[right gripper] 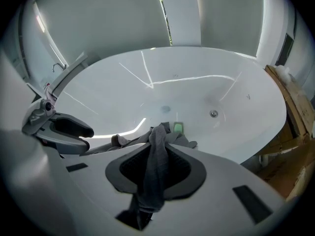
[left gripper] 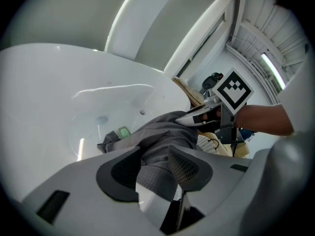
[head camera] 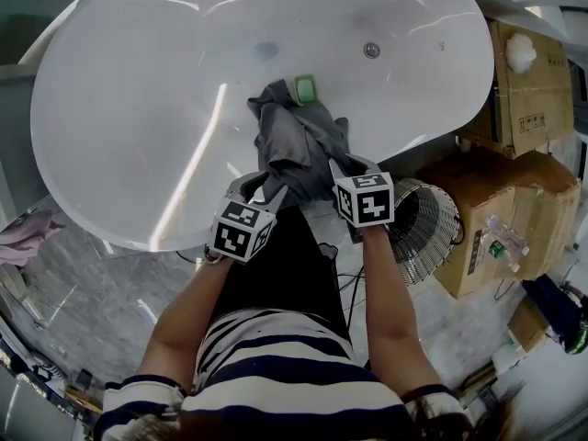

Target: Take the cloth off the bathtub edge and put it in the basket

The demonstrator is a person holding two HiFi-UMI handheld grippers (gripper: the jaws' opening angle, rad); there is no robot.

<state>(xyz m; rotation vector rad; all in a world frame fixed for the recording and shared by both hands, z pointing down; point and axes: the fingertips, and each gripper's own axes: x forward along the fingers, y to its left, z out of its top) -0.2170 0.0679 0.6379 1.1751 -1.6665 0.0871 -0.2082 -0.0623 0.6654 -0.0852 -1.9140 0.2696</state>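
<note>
A grey cloth [head camera: 299, 141] hangs over the near rim of the white bathtub [head camera: 110, 228], part of it inside the tub. My left gripper [head camera: 260, 189] is at the cloth's near left end; in the left gripper view a fold of cloth [left gripper: 162, 141] fills the gap and touches both pads. My right gripper [head camera: 349, 166] is at the cloth's near right side, and in the right gripper view a bunched strip of cloth [right gripper: 156, 146] is pinched between its pads. The white wire basket [head camera: 430, 223] stands on the floor just right of my right hand.
A green block [head camera: 305, 89] lies in the tub beside the cloth's far end, near the drain [head camera: 371, 50]. Cardboard boxes [head camera: 514, 191] stand right of the basket. Pink fabric [head camera: 23, 237] lies on the marble floor at the left.
</note>
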